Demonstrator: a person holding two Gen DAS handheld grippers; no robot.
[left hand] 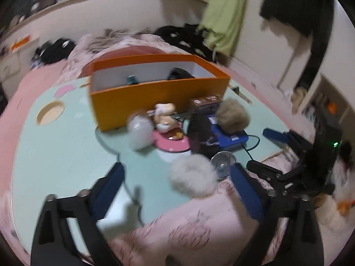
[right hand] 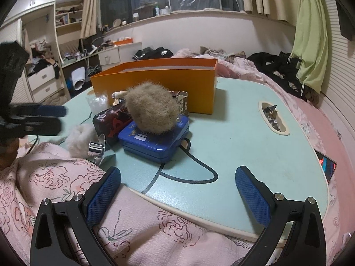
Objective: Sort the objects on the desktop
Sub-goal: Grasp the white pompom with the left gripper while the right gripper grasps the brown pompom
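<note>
Both pairs of blue-padded fingers stand spread with nothing between them: the left gripper [left hand: 177, 190] hangs over the near edge of the pale green table [left hand: 66, 155], and the right gripper [right hand: 178, 185] does the same over a pink flowered blanket [right hand: 55, 177] and the table rim.

Only the left wrist view, which is blurred, looks into the orange box [left hand: 155, 97]: its inside is white, and a small teal thing and a dark rounded thing lie at the bottom. This view also shows a small figurine [left hand: 165, 115] on a pink round base, beside a white translucent lump. Only the right wrist view shows the oval hole [right hand: 274, 119] in the table top with crumpled wrappers in it, and the left gripper from the side at the left edge.

In front of the box sit the things to sort. A brown fluffy ball [right hand: 153, 108] rests on a blue tin [right hand: 153, 139], which touches a dark red pouch [right hand: 111, 119]. A white fluffy ball [left hand: 193, 177] lies at the near table edge, just beside a shiny metal piece [right hand: 97, 148].
</note>
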